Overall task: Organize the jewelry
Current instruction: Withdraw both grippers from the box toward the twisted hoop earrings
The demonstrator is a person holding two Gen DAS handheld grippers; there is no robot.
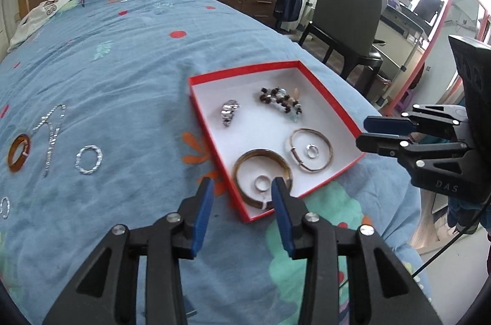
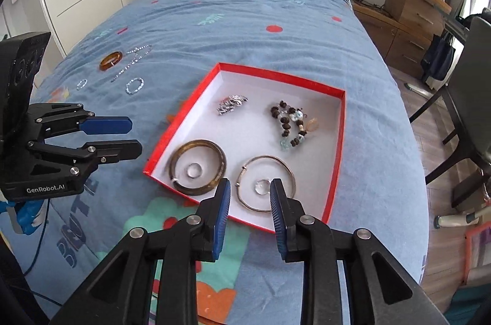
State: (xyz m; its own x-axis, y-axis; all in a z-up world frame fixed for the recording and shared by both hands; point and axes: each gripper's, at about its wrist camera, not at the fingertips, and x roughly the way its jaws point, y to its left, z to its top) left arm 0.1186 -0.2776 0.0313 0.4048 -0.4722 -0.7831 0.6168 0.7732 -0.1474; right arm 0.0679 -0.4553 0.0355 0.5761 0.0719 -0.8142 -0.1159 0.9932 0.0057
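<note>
Jewelry, 2 bangles ringing small rings, fills red box (image 2: 337, 141); both hand-held grippers gape, holding nothing.

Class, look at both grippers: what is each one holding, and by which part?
Nothing. The left gripper and right gripper are both open and empty, near the red box.
</note>
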